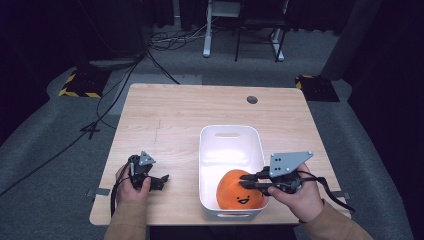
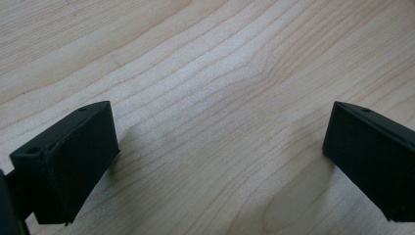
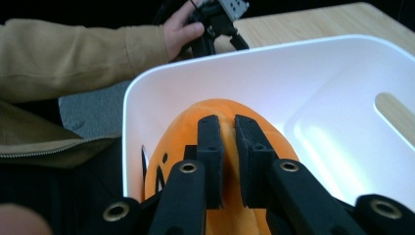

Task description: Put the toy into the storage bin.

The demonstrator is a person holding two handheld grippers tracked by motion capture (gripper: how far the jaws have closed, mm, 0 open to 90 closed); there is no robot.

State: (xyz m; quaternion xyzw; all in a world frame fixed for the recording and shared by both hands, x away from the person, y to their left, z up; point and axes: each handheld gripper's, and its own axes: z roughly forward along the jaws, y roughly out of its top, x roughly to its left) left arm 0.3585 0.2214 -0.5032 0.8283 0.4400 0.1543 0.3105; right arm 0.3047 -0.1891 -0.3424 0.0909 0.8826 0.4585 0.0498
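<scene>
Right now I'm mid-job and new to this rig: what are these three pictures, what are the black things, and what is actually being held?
There is no robot arm here. A person sits at a wooden table and holds a hand tool with two black jaws in each hand.

The high view looks down from above the person. The left gripper is near the table's front left; the right gripper reaches into a white bin.

The other two pictures come from small cameras riding on the tools. In the left gripper view the jaws stand wide apart over bare wood, holding nothing. In the right gripper view the jaws are pinched into the fabric of an orange plush toy with a stitched face, which lies in the bin's near end.
</scene>
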